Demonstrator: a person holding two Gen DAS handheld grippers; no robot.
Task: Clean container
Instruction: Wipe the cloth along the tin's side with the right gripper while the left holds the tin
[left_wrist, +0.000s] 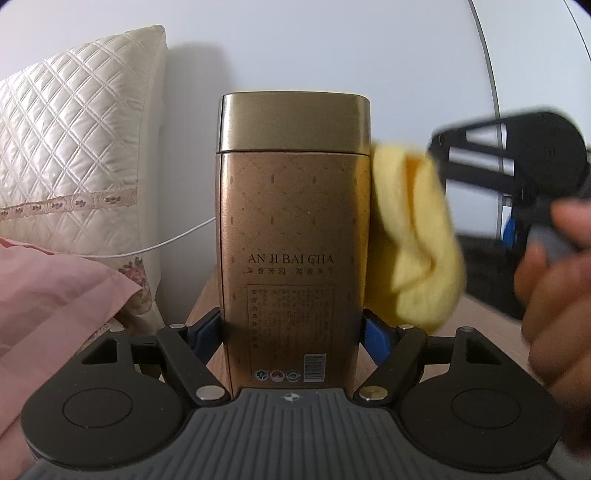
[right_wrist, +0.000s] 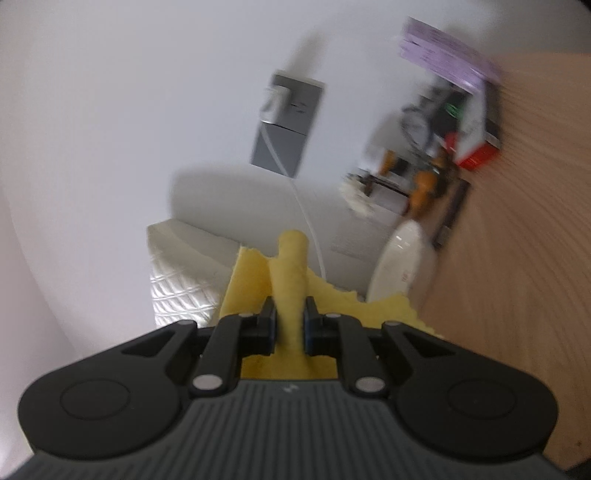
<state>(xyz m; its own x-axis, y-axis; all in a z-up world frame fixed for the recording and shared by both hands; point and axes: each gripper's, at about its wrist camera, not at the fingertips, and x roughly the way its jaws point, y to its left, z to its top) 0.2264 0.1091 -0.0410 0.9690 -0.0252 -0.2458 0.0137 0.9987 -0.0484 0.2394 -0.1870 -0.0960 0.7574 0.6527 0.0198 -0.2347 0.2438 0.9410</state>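
Observation:
A tall gold tea tin with a lid stands upright on a wooden top, straight ahead in the left wrist view. My left gripper is shut on its lower body, one blue pad against each side. A folded yellow cloth touches the tin's right side, from just below the lid downward. My right gripper, blurred, holds that cloth from the right, with a person's hand on its handle. In the right wrist view the right gripper is shut on a fold of the yellow cloth; the tin is not in that view.
A quilted cream pillow and pink fabric lie left of the tin, with a white cable running behind. The right wrist view is tilted: wooden top, a white dish, a purple box, blurred clutter and a grey wall plate.

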